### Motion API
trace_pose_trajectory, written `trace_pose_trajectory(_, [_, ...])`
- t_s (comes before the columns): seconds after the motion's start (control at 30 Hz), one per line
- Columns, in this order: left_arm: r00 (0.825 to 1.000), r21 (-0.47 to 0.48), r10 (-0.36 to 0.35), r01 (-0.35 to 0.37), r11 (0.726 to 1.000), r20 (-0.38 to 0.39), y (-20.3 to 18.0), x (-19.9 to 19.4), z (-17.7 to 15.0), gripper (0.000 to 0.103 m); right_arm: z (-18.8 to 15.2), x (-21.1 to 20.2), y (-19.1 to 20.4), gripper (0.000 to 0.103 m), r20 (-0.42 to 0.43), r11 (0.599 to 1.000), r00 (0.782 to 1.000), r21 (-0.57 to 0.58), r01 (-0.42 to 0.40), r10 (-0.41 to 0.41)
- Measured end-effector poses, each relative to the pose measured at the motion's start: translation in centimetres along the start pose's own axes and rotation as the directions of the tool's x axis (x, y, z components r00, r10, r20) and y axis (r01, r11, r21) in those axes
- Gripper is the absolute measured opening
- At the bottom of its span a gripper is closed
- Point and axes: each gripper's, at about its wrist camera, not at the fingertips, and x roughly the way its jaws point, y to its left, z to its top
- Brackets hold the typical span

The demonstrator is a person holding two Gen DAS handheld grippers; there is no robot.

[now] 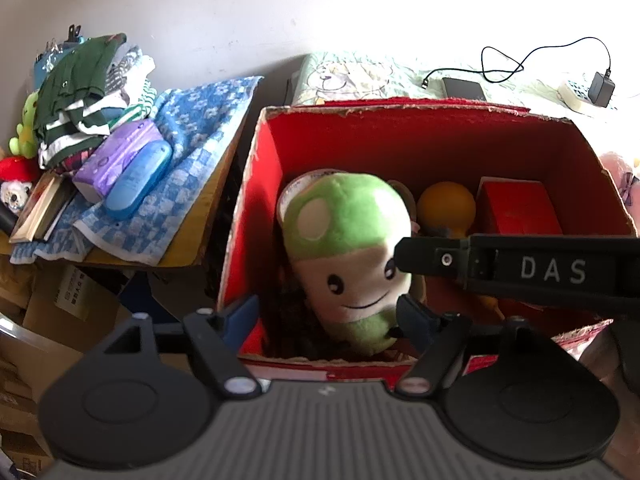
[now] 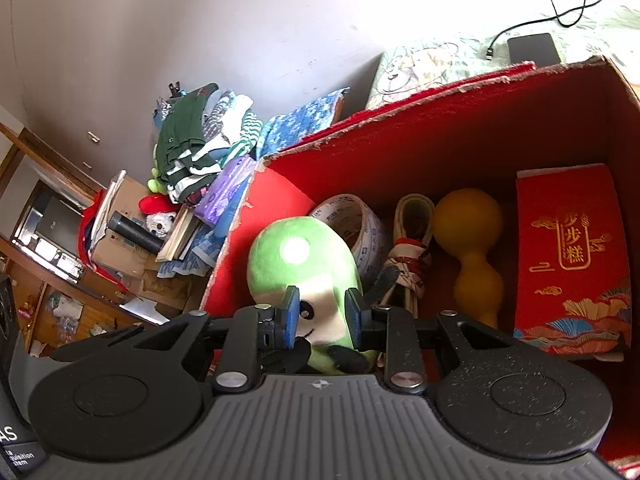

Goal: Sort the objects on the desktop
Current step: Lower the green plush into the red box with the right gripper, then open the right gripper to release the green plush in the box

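A small table [image 1: 188,250] was seen to the left of the red box [image 1: 440,136], draped with a blue checked cloth [image 1: 200,132]. On the cloth, farther from the box, were laid a blue case [image 1: 138,180], a purple packet [image 1: 116,156], a heap of folded clothes [image 1: 84,92] and some books [image 1: 38,210]. Behind the box a bed [image 1: 360,80] was covered with a pale printed sheet, on which a dark device [image 1: 464,89] and a black cable [image 1: 520,60] were laid.
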Motion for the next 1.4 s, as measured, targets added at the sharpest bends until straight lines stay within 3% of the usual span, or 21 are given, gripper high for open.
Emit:
trace_pose_trajectory(0.77, [1.0, 0.025, -0.009, 0.008, 1.0, 0.023, -1.1, -1.6, -0.8, 0.079, -1.6, -2.2, -0.2, 0.029, 0.064, 0.999, 0.997, 0.031, 0.035, -0.037])
trace_pose_trajectory(1.1, [0.999, 0.049, -0.02, 0.018, 0.999, 0.05, -2.0, -2.3, 0.0, 0.079, -2.4, -4.6, 0.2, 0.029, 0.138, 0.997, 0.987, 0.005, 0.077, -0.077])
trace_pose_trajectory(1.4, [0.996, 0.09, -0.023, 0.015, 0.996, 0.09, -4.7, -4.4, 0.2, 0.081, -2.0, -7.3, -1.0, 0.029, 0.208, 0.999, 0.978, 0.023, 0.026, -0.03])
